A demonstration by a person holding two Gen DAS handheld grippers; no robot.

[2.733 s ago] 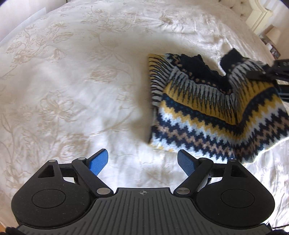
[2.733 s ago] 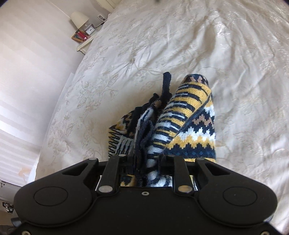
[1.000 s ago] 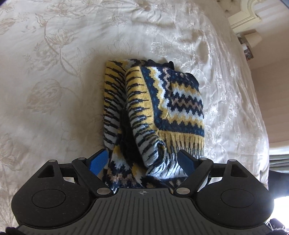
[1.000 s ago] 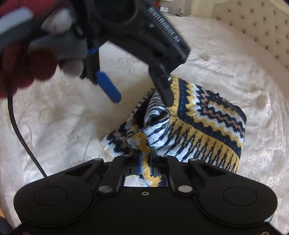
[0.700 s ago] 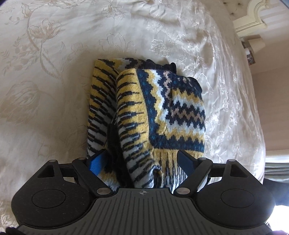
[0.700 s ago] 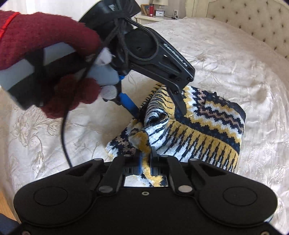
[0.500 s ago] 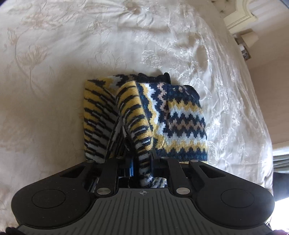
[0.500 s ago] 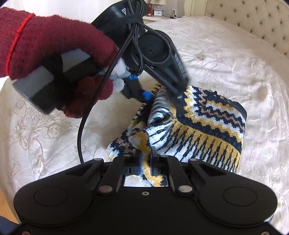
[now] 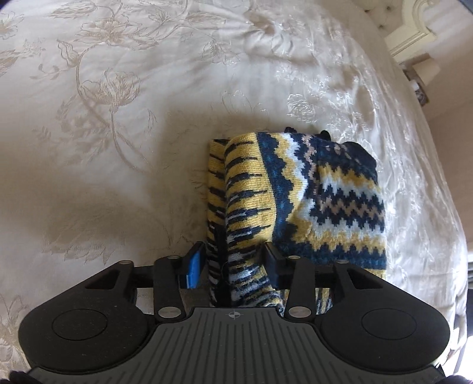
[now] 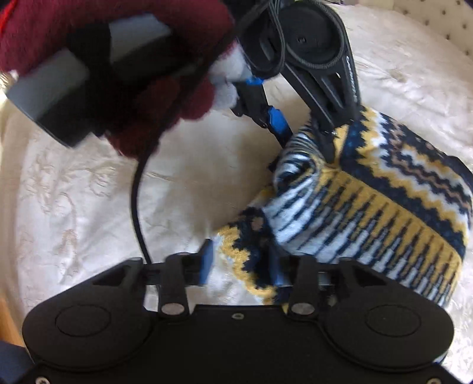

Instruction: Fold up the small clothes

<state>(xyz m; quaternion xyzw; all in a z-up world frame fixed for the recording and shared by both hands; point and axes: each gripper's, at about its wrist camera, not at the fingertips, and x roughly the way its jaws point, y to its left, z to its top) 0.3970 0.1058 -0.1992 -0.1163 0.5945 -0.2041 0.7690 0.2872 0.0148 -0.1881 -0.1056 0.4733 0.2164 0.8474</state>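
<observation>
A folded knit sweater (image 9: 325, 201) in navy, yellow and white zigzags lies on the cream bedspread (image 9: 118, 147). In the left wrist view my left gripper (image 9: 233, 264) straddles the sweater's striped near edge; its jaws are opening and the pads stand just off the fabric. The right wrist view shows my right gripper (image 10: 241, 265) low over the sweater's (image 10: 384, 206) near corner. Its jaws are opening too, with the corner loose between them. My left gripper (image 10: 304, 133) shows there as well, at the sweater's far edge, held by a maroon-gloved hand (image 10: 133, 97).
The embroidered bedspread (image 10: 74, 206) stretches all round the sweater. A tufted headboard (image 10: 443, 23) stands at the far end, and a lamp on a bedside table (image 9: 425, 71) beyond the bed's edge. A black cable (image 10: 136, 192) hangs from the left gripper.
Half a second ago both grippers were shut on the sweater's edge. Both have since sunk toward the bed and their jaws have parted, so the fabric rests on the bed.
</observation>
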